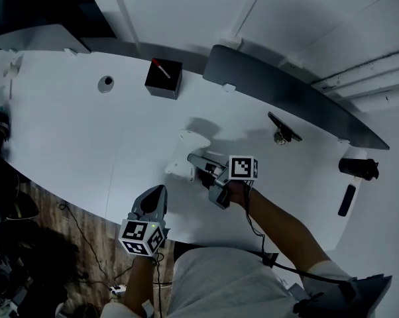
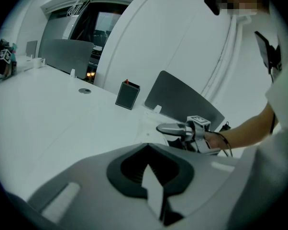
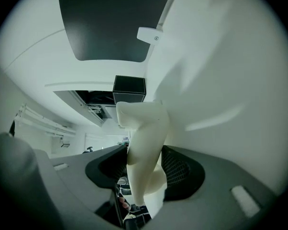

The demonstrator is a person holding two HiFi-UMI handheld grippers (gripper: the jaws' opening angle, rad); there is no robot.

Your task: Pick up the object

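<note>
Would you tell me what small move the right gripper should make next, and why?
Probably close the right gripper on the white object. The object already stands between its jaws, which are apart with a gap showing on one side. It appears to rest on the table, so gripping should come before lifting.

The head view is looking steeply down on the white table [image 1: 67, 131] from well above. The left gripper view is facing across it from behind closed fingers [image 2: 86, 186] toward the right gripper [image 2: 161, 128]. The right gripper view is sitting close behind its spread fingers [image 3: 216, 181]. All three are sharing the black box [image 1: 164, 78], beyond the fingertips.
</note>
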